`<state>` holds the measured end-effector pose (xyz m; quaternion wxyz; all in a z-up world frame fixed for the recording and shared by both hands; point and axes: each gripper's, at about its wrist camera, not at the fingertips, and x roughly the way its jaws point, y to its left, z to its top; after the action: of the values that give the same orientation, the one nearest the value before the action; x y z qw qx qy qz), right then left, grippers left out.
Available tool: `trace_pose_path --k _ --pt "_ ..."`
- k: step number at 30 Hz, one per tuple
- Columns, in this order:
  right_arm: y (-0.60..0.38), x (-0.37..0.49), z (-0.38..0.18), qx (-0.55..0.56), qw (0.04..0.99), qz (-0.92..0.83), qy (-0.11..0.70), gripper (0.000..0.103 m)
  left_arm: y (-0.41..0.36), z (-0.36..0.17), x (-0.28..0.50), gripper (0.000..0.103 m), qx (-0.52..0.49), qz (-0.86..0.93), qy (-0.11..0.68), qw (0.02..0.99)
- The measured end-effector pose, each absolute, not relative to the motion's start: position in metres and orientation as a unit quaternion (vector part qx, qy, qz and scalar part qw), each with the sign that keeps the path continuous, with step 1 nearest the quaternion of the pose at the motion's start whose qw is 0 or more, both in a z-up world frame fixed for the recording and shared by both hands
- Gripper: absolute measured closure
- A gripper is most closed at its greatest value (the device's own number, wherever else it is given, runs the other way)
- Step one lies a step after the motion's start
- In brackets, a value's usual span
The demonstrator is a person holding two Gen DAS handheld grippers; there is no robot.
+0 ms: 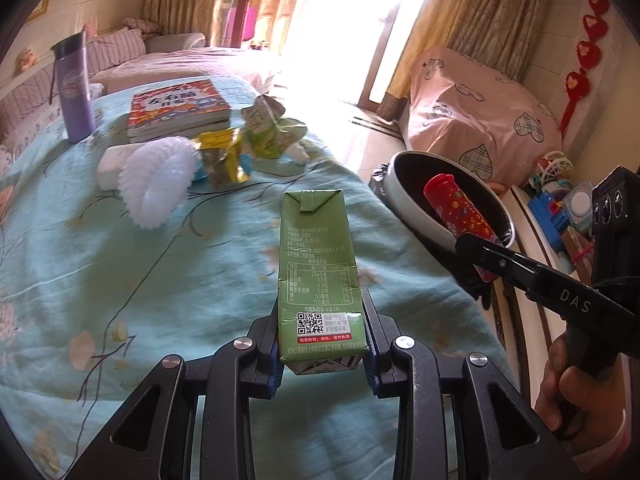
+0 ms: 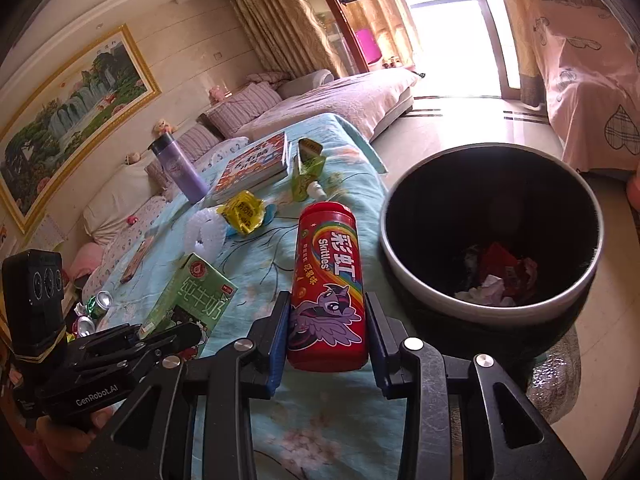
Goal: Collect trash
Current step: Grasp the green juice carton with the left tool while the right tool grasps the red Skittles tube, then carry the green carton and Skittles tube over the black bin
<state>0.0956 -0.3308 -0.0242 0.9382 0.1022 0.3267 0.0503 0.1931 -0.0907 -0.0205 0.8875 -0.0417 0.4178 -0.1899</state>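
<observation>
A sunlit living room is being shown, with a table draped in a light blue floral cloth (image 1: pixel 120 260) in the foreground, a sofa with striped cushions behind it and bright glass doors at the far end. A round trash bin (image 2: pixel 492 304) with a dark inside is being seen on the floor just beside the table's edge, with crumpled paper and red wrappers lying at its bottom.

A green milk carton (image 1: pixel 318 276) is being gripped near its base by the left gripper (image 1: pixel 325 354), the pads pressed against its two sides, and is being held above the cloth. A red Skittles canister (image 2: pixel 328 288) with a rainbow and a purple pony is being clamped at its lower part by the right gripper (image 2: pixel 327 344); from the left wrist view its capped end is seen against the bin's opening. The person's hand (image 1: pixel 576 392) is being seen around the right gripper's handle.

Farther back on the cloth more litter is lying: a yellow wrapper (image 2: pixel 244 214), a white foam fruit net (image 1: pixel 154 184) just beside it, and a crumpled green pouch (image 1: pixel 268 132). A stack of children's books (image 1: pixel 180 106) and a purple bottle (image 1: pixel 74 88), standing upright, are being seen behind these.
</observation>
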Motion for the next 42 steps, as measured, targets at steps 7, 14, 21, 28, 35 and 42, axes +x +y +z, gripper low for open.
trace_pose_path --k 7,14,21,28,35,42 --pt "-0.359 0.085 -0.017 0.109 0.943 0.023 0.315 0.068 -0.111 -0.015 0.197 0.073 -0.034 -0.208 0.414 0.885" --pt "-0.387 0.083 -0.009 0.112 0.946 -0.006 0.305 0.068 -0.14 -0.005 0.208 0.073 -0.019 -0.228 0.406 0.885" --pt "-0.409 0.091 0.0 0.107 0.948 -0.025 0.3 0.068 -0.174 0.002 0.228 0.073 -0.005 -0.248 0.4 0.882" --pt "-0.43 0.1 0.005 0.103 0.947 -0.038 0.302 0.068 -0.207 0.003 0.255 0.073 0.01 -0.261 0.398 0.879" --pt "-0.445 0.115 0.003 0.097 0.942 -0.043 0.317 0.068 -0.231 -0.007 0.279 0.073 0.019 -0.26 0.411 0.873" --pt "-0.457 0.129 -0.002 0.103 0.938 -0.047 0.329 0.068 -0.249 -0.014 0.297 0.073 0.024 -0.259 0.423 0.868"
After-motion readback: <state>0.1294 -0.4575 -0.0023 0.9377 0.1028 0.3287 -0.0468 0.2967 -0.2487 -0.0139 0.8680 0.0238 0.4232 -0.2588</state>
